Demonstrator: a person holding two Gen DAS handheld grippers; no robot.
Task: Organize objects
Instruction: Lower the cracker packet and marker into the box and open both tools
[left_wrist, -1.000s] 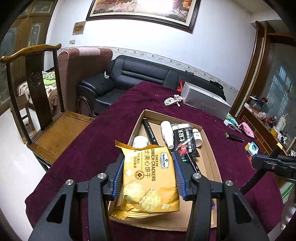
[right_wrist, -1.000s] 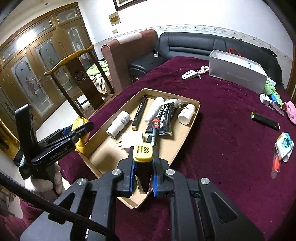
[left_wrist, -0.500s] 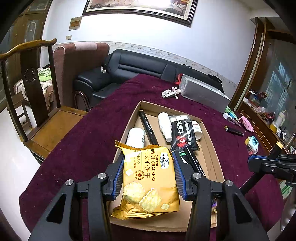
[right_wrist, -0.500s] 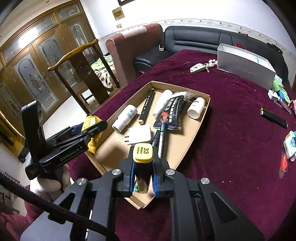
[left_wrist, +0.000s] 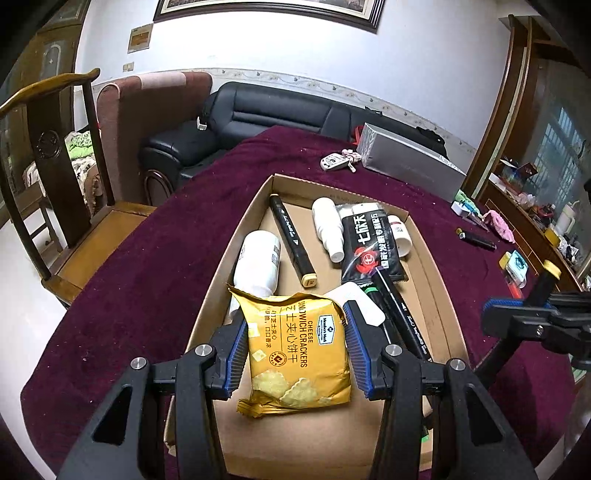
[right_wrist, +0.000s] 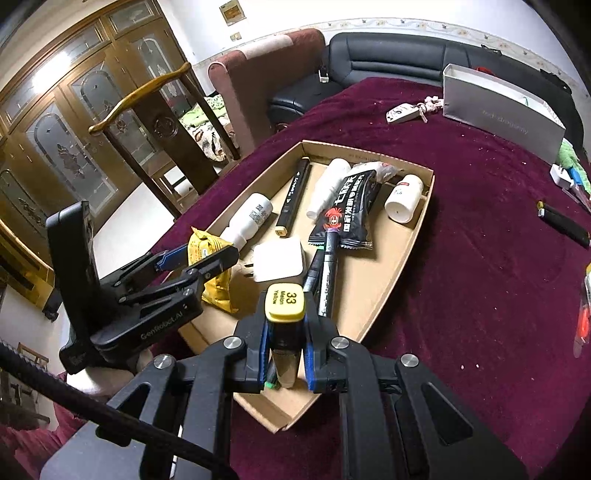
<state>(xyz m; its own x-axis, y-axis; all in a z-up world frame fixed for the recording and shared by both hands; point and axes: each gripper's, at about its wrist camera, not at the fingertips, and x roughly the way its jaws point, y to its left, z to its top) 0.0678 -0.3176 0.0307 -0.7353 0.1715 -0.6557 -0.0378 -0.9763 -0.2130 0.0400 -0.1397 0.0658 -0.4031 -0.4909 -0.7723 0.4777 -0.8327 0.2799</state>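
My left gripper (left_wrist: 295, 343) is shut on a yellow cheese cracker packet (left_wrist: 295, 350) and holds it over the near end of the cardboard tray (left_wrist: 439, 273). It also shows in the right wrist view (right_wrist: 195, 258), with the packet (right_wrist: 218, 288) above the tray's (right_wrist: 402, 258) near left corner. My right gripper (right_wrist: 284, 332) is shut on a yellow-capped marker (right_wrist: 285, 306) labelled 33, above the tray's near end. In the tray lie white bottles (left_wrist: 258, 258), black markers (left_wrist: 291, 236), a black sachet (left_wrist: 369, 240) and a white charger (right_wrist: 277, 258).
The tray sits on a maroon tablecloth (right_wrist: 480, 258). A grey box (right_wrist: 498, 110), keys (right_wrist: 406, 110), a black lighter (right_wrist: 565, 225) and small items lie beyond. A wooden chair (left_wrist: 55, 166) and a black sofa (left_wrist: 258, 114) stand past the table's edge.
Both grippers have moved forward over the tray with their loads. The cracker packet now hangs over the tray's near end, and the marker is closer to the tray's inside.
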